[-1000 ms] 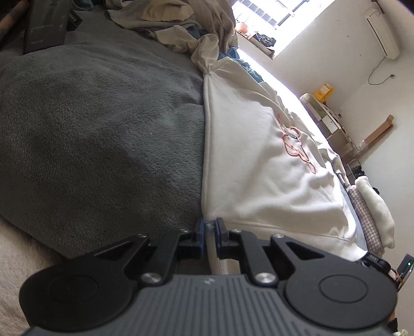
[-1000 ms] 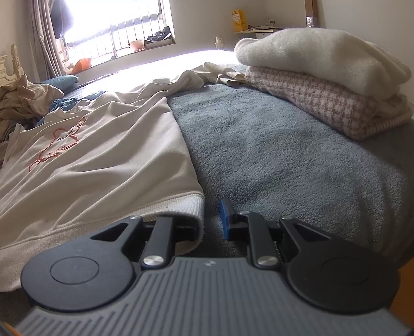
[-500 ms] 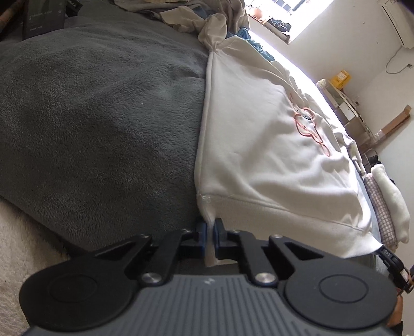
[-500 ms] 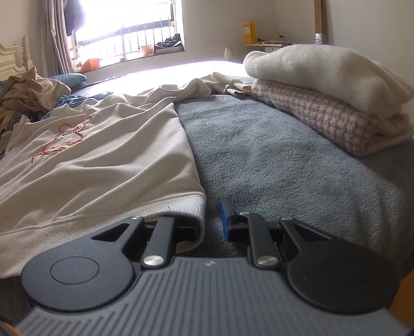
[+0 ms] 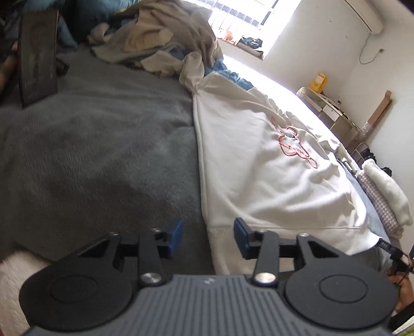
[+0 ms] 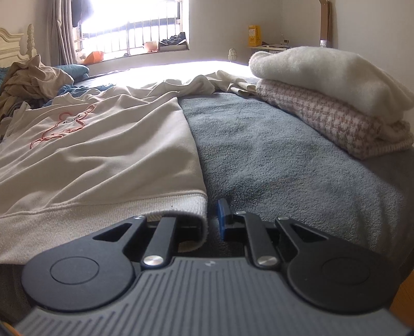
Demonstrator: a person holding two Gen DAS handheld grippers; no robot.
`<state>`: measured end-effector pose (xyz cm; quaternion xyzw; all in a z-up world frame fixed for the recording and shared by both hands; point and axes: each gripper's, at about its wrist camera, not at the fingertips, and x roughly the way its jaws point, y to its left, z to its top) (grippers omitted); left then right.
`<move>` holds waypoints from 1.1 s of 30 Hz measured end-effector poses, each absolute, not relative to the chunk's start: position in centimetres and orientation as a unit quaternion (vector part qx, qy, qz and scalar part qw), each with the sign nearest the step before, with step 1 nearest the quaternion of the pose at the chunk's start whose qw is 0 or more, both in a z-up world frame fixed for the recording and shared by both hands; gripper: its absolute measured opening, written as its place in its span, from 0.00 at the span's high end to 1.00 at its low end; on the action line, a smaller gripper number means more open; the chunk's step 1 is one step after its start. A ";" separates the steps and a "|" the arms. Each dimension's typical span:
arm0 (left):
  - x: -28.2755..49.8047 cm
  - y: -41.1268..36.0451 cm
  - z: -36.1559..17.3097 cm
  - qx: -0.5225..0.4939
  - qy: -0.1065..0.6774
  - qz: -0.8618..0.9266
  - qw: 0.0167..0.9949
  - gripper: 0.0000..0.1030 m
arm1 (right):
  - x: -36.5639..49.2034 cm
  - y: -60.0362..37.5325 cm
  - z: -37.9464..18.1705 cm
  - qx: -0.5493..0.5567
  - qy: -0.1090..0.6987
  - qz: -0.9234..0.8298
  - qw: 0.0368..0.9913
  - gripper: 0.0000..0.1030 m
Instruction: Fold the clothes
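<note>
Grey blanket (image 5: 98, 160) flanking sweatshirt (image 5: 258, 165) edges

A sweatshirt (image 6: 103, 155) lies flat on a blanket (image 6: 284, 168) that covers the bed. To its right, on the blanket, two folded garments (image 6: 336, 98) are stacked. At the far left a heap of clothes (image 5: 168, 44) sits beside the sweatshirt's far end. A window (image 6: 134, 28) is beyond the bed.

Bright barred window (image 6: 134, 33), white walls (image 6: 220, 23), wall AC unit (image 5: 364, 15), cream headboard (image 6: 15, 44)
</note>
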<state>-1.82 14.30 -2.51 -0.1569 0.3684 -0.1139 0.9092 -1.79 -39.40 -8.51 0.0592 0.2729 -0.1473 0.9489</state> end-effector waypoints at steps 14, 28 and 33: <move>11.2 11.3 -4.3 -0.085 0.389 -0.059 0.915 0.97 | -1.1 -38.8 -8.3 0.046 0.281 -0.166 0.944 0.91; 11.2 15.6 -3.9 -0.160 0.372 -0.077 0.911 0.83 | -1.1 -38.8 -8.4 0.045 0.282 -0.165 0.944 0.90; 15.9 15.2 -2.3 -0.166 0.350 -0.087 0.918 0.59 | -1.1 -38.7 -8.4 0.045 0.280 -0.168 0.944 0.90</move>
